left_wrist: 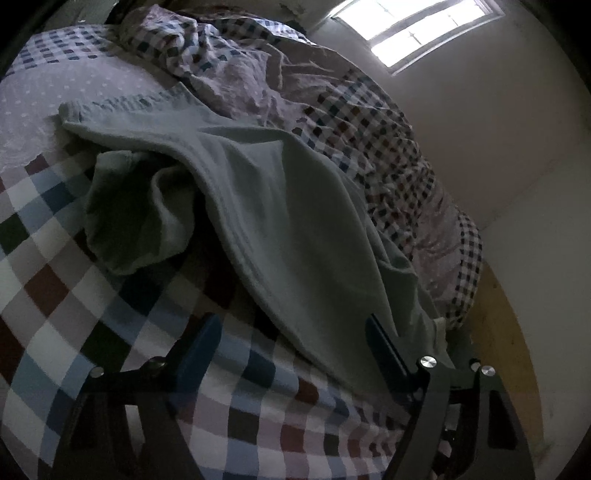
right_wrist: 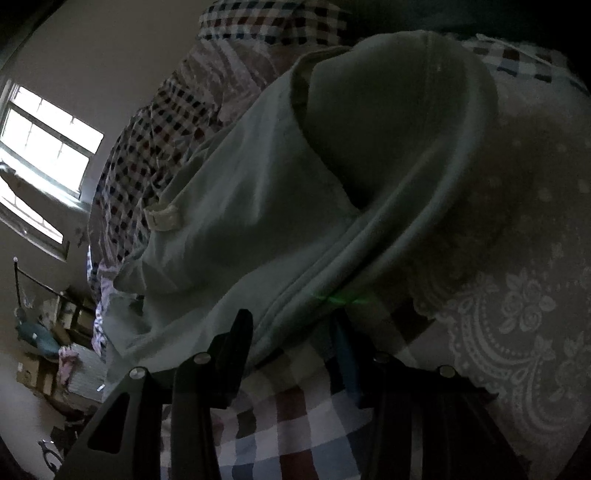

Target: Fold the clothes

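A pale green garment lies crumpled on a checkered bedsheet. It also fills the middle of the right wrist view, with its ribbed hem running diagonally. My left gripper is open, its blue-padded fingers on either side of the garment's near edge. My right gripper is open, fingers straddling the garment's near hem just above the sheet. Neither gripper has closed on the cloth.
A rumpled checkered quilt is heaped along the bed's far side by the wall. A lilac lace-patterned pillow lies to the right. A bright window is in the wall. Cluttered boxes sit on the floor.
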